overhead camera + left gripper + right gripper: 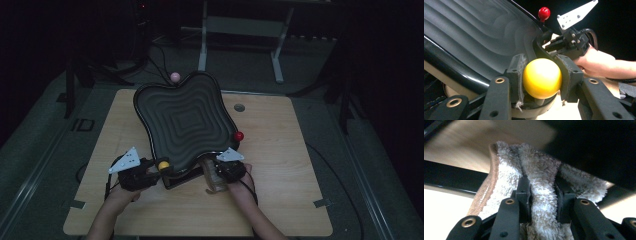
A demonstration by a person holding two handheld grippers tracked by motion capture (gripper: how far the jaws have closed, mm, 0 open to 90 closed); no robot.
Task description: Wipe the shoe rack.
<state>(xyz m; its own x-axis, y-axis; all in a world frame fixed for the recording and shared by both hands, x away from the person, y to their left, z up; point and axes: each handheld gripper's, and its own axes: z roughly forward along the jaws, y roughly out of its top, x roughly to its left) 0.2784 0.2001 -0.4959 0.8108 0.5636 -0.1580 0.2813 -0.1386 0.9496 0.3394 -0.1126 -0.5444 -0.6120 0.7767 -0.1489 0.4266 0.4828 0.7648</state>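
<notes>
Black tray: a wavy, glossy tray tilted up on the wooden surface, its near edge low between the two claws; it looks rigid and slick, likely awkward rather than heavy.
Yellow knob: a smooth ball at the tray's near-left corner; hard and round, so it could slip unless pinched across its middle.
Left claw: the left claw is partly closed, its padded jaws pressing the yellow knob from both sides.
Cloth: a fluffy beige towel, soft and limp, best gripped in a bunched fold.
Right claw: the right claw is nearly closed, clamping a fold of the towel beside the tray's near-right edge.
Other knobs: red ball and pink ball on the rim, both free.
</notes>
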